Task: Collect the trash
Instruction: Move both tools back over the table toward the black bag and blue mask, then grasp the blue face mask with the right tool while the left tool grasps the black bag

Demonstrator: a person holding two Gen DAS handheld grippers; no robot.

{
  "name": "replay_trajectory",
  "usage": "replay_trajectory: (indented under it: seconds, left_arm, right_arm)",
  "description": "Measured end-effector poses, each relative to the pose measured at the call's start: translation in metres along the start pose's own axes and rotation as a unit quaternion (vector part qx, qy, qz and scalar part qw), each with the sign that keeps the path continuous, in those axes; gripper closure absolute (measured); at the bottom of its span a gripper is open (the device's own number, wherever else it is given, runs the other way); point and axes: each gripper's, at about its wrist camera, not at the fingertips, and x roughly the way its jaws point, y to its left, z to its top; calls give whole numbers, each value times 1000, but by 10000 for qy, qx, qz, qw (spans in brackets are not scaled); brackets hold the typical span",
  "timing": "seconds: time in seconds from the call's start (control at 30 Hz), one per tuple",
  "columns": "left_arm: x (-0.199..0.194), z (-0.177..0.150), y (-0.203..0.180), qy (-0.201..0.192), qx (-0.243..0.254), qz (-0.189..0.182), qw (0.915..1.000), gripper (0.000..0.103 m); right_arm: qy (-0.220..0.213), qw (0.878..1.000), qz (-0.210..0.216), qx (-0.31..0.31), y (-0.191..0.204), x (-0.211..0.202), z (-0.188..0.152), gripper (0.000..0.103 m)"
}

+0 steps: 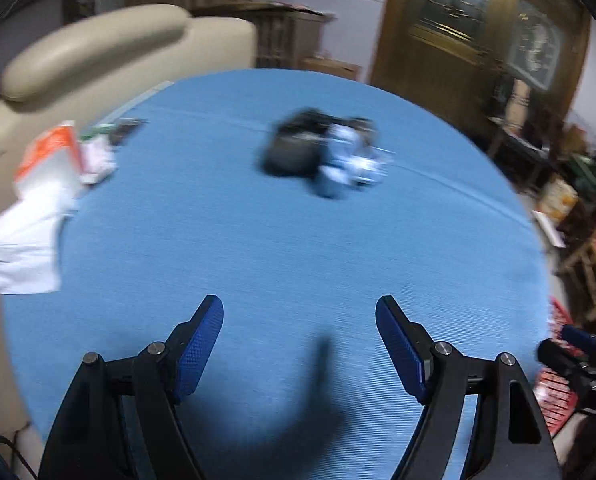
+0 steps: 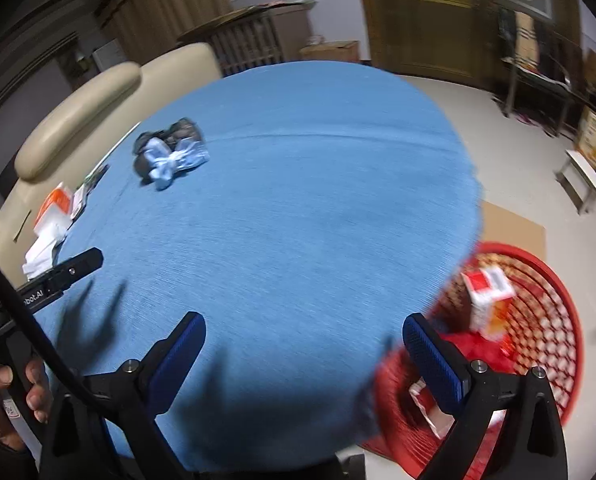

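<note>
A crumpled bundle of black and pale blue trash [image 1: 324, 152] [image 2: 170, 152] lies on the round blue table [image 1: 282, 248] [image 2: 298, 208], well ahead of both grippers. White and orange wrappers [image 1: 46, 196] [image 2: 54, 216] sit at the table's left edge. My left gripper [image 1: 299, 320] hovers open over the near part of the table with nothing between its fingers. My right gripper [image 2: 305, 338] is open and empty too, at the table's near right edge. A red mesh basket [image 2: 538, 312] on the floor at the right holds a red and white carton [image 2: 486, 292].
A beige padded chair [image 1: 98, 52] [image 2: 82, 108] stands behind the table on the left. A person's hand [image 2: 2, 396] holds the left gripper's handle at the lower left of the right wrist view. Cardboard [image 2: 514, 228] lies on the floor beside the basket. Wooden furniture lines the far right.
</note>
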Motion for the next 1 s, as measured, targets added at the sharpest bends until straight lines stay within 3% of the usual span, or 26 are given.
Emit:
replay_trajectory:
  seconds: [0.13, 0.3, 0.6, 0.87, 0.93, 0.97, 1.0]
  left_arm:
    - [8, 3, 45, 14, -401, 387, 9984, 24]
    - [13, 2, 77, 71, -670, 580, 9960, 24]
    - [17, 8, 88, 123, -691, 611, 9957, 24]
    - [19, 26, 83, 74, -690, 491, 9964, 24]
    - [21, 30, 78, 83, -648, 471, 9968, 24]
    - [23, 33, 75, 84, -617, 456, 9970, 24]
    - [26, 37, 72, 85, -593, 431, 9973, 24]
  right_arm:
    - [57, 9996, 105, -262, 26, 22, 20, 3]
    - [66, 9976, 302, -622, 68, 58, 52, 3]
    - [-114, 9937, 634, -920, 131, 115, 122, 3]
    - [34, 9916, 757, -1045, 148, 165, 145, 3]
    - [10, 9918, 772, -1015, 144, 174, 146, 16]
    - [27, 9919, 820, -966, 141, 176, 146, 36]
    - [-15, 9918, 867, -935, 138, 175, 146, 42]
